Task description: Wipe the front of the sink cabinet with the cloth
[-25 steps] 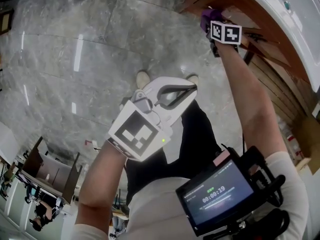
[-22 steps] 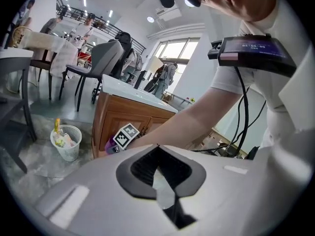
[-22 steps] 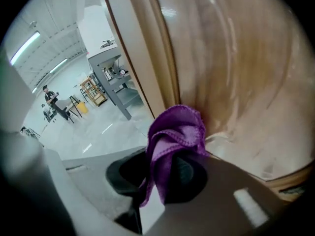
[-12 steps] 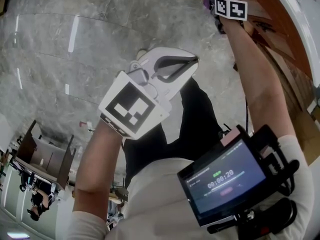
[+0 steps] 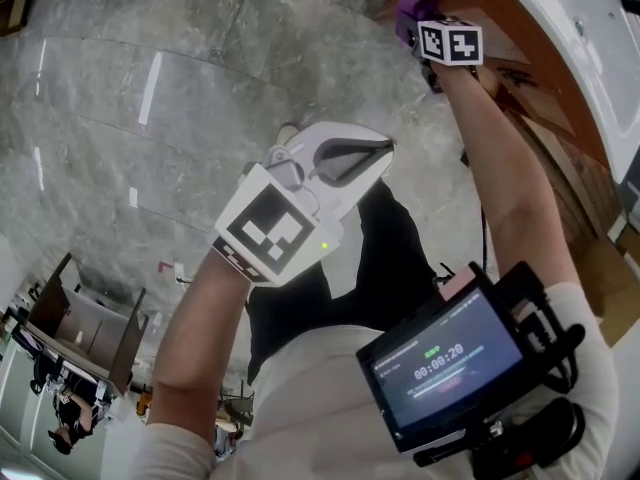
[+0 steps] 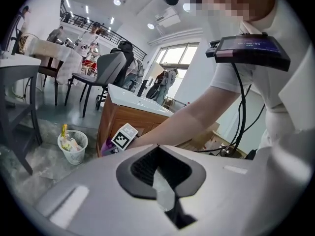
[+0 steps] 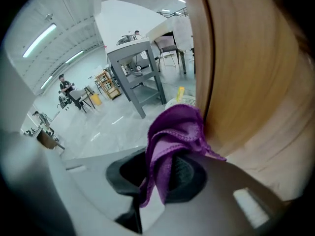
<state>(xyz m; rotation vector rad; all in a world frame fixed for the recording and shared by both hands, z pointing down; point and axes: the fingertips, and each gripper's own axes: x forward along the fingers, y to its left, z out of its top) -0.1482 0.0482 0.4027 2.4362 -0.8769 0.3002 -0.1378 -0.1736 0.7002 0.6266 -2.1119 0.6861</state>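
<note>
The wooden sink cabinet [image 5: 528, 68] runs along the top right of the head view, under a white sink top [image 5: 590, 28]. My right gripper [image 5: 428, 30] reaches out to the cabinet front and is shut on a purple cloth [image 5: 408, 12]. In the right gripper view the cloth [image 7: 178, 128] bunches between the jaws and presses against the cabinet's wooden front [image 7: 246, 68]. My left gripper [image 5: 384, 152] hovers over the floor in the middle, away from the cabinet, shut with nothing in it. The left gripper view shows the cabinet [image 6: 123, 118] and the cloth [image 6: 107, 145] from afar.
Grey marble floor [image 5: 150, 98] spreads to the left of the cabinet. A white waste basket [image 6: 73, 146] stands on the floor near the cabinet's end. A grey table [image 7: 134, 58] and chairs [image 6: 106, 75] are farther off. A screen device [image 5: 450, 363] hangs at the person's chest.
The right gripper with the cloth slid farther along the cabinet front, then came back a little. The left gripper has stayed in about the same place.
</note>
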